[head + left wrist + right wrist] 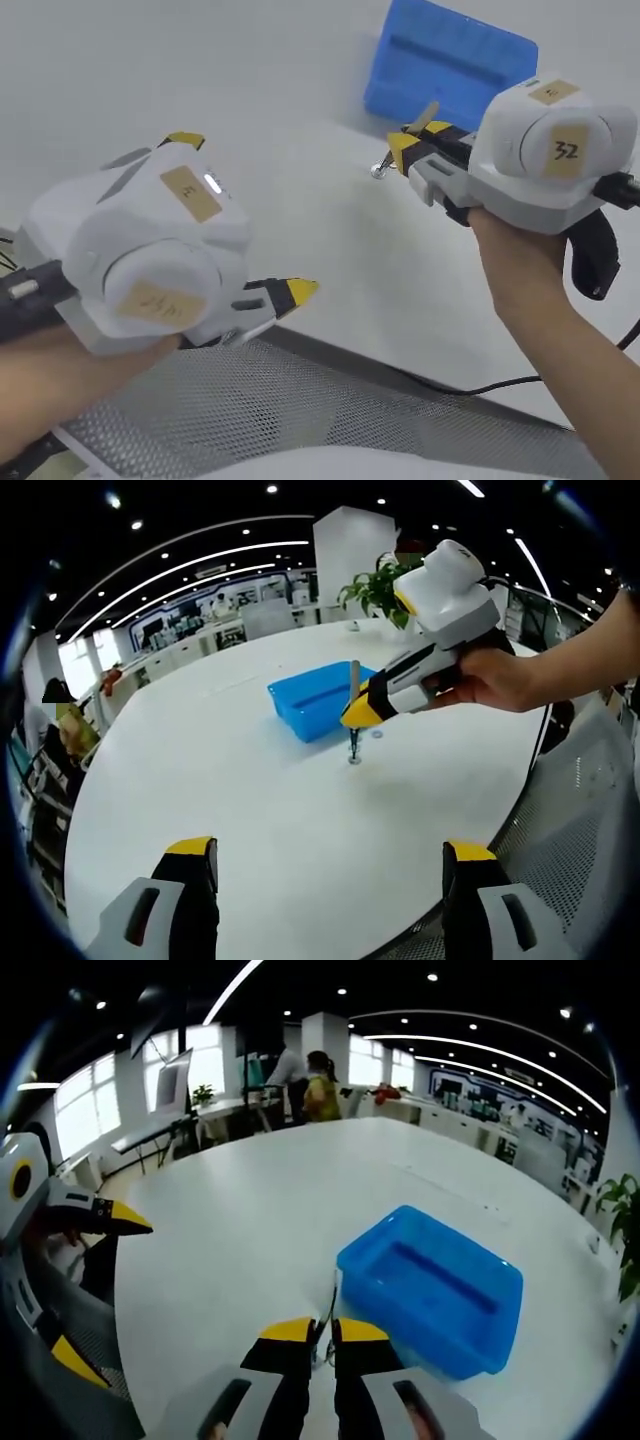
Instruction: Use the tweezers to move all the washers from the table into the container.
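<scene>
- Blue plastic container [450, 60] sits open side up on the white table [330, 230], placed just beyond the working spot so each washer has a short carry.
- The right gripper [420, 140], its jaws clamped tight on the tweezers [354, 677], holds them upright with the tips down on the tabletop beside the container.
- A washer [353, 761] lies on the table at the tweezers' tips, not yet in the container; whether it is pinched cannot be told.
- What looks like a second washer [378, 735] rests just beside it.
- The left gripper [242, 215] hovers near the table's edge, jaws spread wide and empty, probably kept clear of the delicate pick.
</scene>
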The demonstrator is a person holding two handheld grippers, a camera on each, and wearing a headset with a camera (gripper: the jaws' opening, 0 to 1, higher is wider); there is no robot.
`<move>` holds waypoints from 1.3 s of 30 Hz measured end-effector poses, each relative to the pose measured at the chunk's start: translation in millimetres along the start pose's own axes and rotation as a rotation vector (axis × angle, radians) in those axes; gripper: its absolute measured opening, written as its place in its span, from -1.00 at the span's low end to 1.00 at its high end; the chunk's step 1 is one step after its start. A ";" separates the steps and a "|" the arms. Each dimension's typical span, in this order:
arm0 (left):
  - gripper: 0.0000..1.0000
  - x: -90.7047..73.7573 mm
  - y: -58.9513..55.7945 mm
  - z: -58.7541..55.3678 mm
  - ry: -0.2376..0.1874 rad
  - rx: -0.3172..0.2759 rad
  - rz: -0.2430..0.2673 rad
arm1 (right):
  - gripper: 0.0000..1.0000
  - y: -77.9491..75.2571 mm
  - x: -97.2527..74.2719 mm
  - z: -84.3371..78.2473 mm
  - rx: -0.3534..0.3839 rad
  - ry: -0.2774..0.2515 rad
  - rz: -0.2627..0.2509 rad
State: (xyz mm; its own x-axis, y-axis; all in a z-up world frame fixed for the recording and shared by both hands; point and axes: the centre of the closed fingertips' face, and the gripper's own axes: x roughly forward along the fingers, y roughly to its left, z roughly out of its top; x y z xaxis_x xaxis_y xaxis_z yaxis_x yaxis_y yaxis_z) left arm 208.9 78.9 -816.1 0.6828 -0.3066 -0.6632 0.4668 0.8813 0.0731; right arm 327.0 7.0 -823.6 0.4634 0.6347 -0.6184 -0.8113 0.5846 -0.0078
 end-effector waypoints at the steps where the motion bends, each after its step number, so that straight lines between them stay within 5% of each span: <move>1: 0.91 0.0 -0.1 -0.1 0.001 0.001 0.000 | -0.93 0.0 0.1 -0.2 0.000 0.000 0.000; 9: 0.91 0.2 0.1 -0.9 0.006 0.001 0.000 | -0.95 3.0 1.3 -0.5 -0.007 -0.002 0.021; 18: 0.90 -0.1 0.4 -0.1 0.002 0.000 0.000 | -0.97 -1.1 -1.6 -0.3 0.099 -0.001 0.038; 39: 0.93 -2.7 0.4 6.3 -0.036 0.003 0.004 | -0.97 1.2 -39.4 28.4 0.076 -0.051 0.003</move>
State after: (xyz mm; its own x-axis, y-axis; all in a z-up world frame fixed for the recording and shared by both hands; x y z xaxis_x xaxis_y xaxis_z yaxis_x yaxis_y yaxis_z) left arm 210.8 77.8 -809.7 0.7046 -0.3158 -0.6355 0.4653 0.8817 0.0777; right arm 317.9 -3.0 -777.0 0.4803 0.6600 -0.5777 -0.7839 0.6184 0.0547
